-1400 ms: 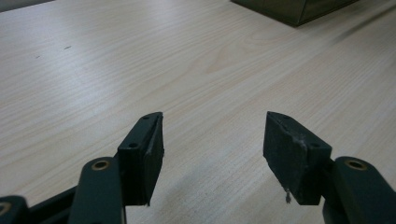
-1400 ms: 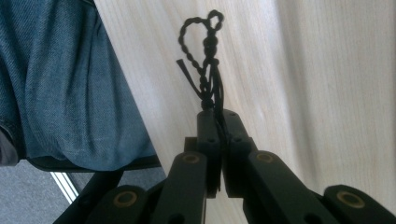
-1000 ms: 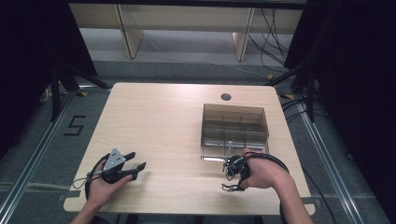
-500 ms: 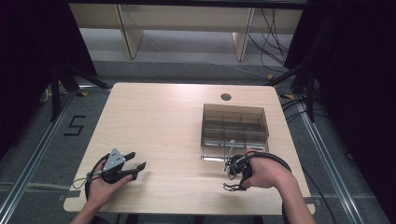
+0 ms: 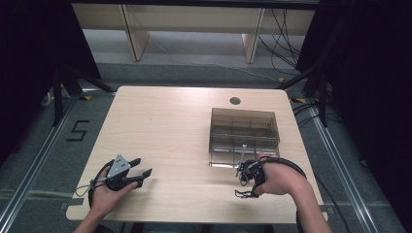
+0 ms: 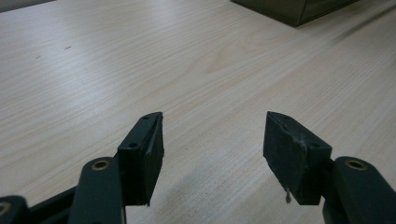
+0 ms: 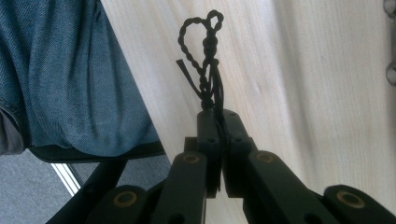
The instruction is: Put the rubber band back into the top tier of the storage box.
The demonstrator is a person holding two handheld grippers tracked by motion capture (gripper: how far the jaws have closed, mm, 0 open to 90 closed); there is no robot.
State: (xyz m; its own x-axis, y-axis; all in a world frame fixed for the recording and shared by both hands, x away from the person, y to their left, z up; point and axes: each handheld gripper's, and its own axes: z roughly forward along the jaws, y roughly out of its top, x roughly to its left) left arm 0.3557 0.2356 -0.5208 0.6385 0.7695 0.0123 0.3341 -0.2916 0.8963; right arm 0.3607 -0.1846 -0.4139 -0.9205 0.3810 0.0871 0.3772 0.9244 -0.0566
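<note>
Right gripper point(image 5: 239, 187) sits near the table's point(image 5: 165, 121) front edge, jaws pinched on a black twisted cord point(image 7: 205, 60) hanging off the tips over the front-right tabletop. Left gripper point(image 6: 212, 154) rests front-left, jaws spread, nothing between, with wide bare wood ahead. Versus a second ago: the right hand point(image 5: 279, 177) barely shifted, the left gripper unchanged. Smoked plastic divider box point(image 5: 244, 133) stands just behind the right gripper, the only thing in the way.
</note>
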